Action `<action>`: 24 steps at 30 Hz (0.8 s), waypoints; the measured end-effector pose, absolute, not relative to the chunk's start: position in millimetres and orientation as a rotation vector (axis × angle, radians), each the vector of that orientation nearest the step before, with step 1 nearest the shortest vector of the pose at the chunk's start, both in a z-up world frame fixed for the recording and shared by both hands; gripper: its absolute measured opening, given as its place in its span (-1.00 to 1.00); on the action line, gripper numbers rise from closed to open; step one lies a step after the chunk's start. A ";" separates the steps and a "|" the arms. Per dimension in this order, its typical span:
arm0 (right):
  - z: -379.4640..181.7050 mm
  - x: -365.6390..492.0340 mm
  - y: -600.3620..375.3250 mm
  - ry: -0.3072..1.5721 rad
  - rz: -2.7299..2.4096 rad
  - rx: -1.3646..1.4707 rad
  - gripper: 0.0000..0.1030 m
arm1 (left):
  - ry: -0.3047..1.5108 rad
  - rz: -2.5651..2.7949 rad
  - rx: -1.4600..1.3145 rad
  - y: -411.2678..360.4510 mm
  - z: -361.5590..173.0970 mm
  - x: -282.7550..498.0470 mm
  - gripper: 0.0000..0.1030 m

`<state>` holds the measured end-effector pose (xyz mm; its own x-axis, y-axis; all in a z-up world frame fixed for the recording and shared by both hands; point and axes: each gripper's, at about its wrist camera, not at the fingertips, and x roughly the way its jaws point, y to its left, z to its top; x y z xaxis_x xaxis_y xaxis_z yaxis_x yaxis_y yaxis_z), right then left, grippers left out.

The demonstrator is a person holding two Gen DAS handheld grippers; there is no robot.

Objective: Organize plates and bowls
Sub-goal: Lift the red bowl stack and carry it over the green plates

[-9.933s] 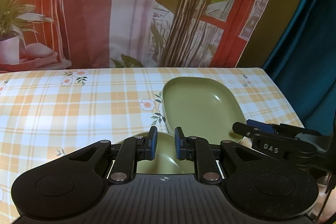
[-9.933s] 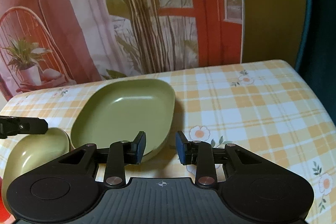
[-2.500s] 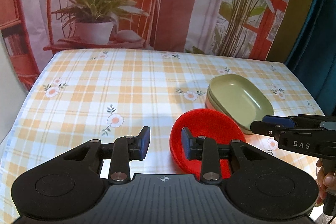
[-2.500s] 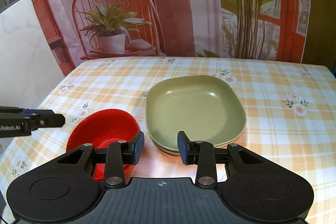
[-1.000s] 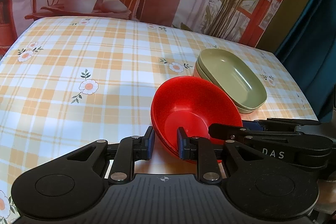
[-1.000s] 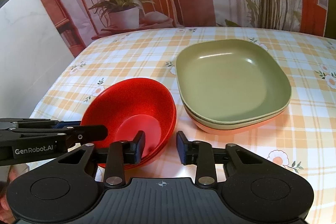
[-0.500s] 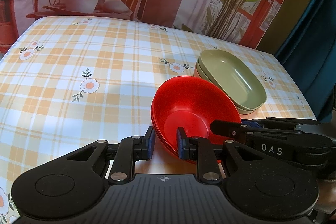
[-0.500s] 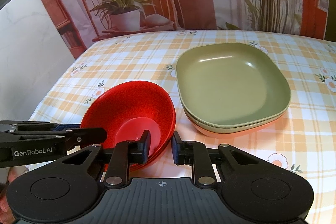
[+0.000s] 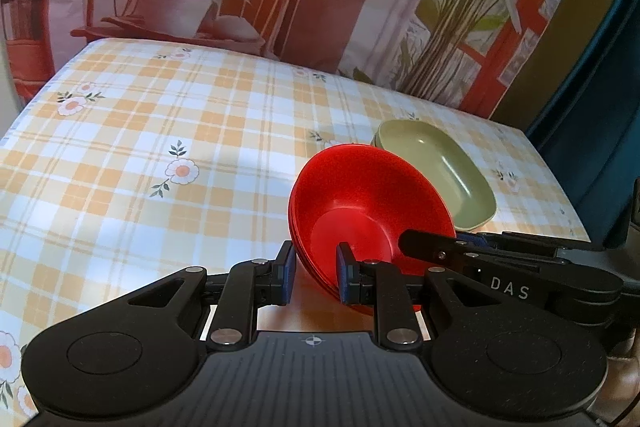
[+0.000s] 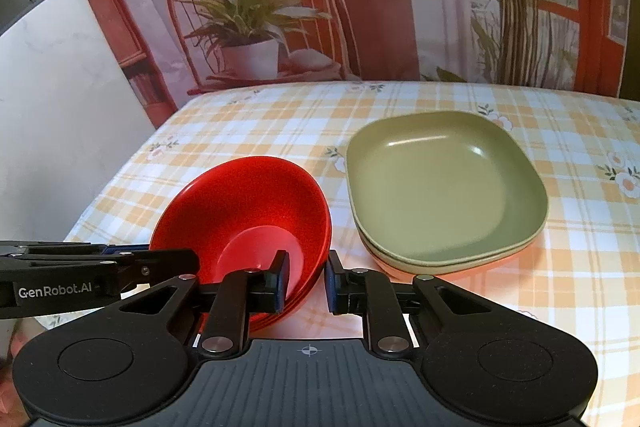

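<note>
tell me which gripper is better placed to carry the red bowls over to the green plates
Right, probably. Both grippers clamp the rim of the red bowls, but the right gripper holds the edge nearest the green plates, with bare tablecloth between. The left gripper grips the far edge.

Left half of the worktop [image 9: 120, 155] lies open; red bowls [image 9: 368, 195] and stacked plates [image 10: 444, 187] crowd the right
</note>
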<state>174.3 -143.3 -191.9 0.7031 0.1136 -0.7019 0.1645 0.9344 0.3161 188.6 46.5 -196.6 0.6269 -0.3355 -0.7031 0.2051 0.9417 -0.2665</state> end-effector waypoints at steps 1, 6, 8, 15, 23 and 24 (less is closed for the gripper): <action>-190.9 173.9 -143.3 0.790 -0.028 0.372 -0.67 | 0.835 -0.307 -0.169 46.1 -194.8 187.5 -0.56; -183.6 169.1 -142.8 0.760 -0.024 0.366 -0.67 | 0.812 -0.285 -0.190 44.4 -186.0 183.7 -0.56; -180.8 167.6 -143.9 0.749 -0.024 0.364 -0.67 | 0.802 -0.282 -0.182 41.7 -182.0 182.5 -0.56; -169.8 162.5 -155.3 0.712 -0.034 0.376 -0.67 | 0.781 -0.295 -0.156 32.4 -171.5 180.6 -0.56; -164.6 156.6 -173.6 0.684 -0.055 0.403 -0.67 | 0.772 -0.319 -0.138 19.0 -165.7 184.1 -0.56; -164.2 155.5 -176.4 0.680 -0.059 0.407 -0.67 | 0.772 -0.322 -0.136 17.1 -165.2 184.4 -0.56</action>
<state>155.5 -176.4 -164.2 0.7790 0.0787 -0.6220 0.1841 0.9196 0.3469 184.4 17.1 -165.2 0.6707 -0.3345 -0.6620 0.2359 0.9424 -0.2372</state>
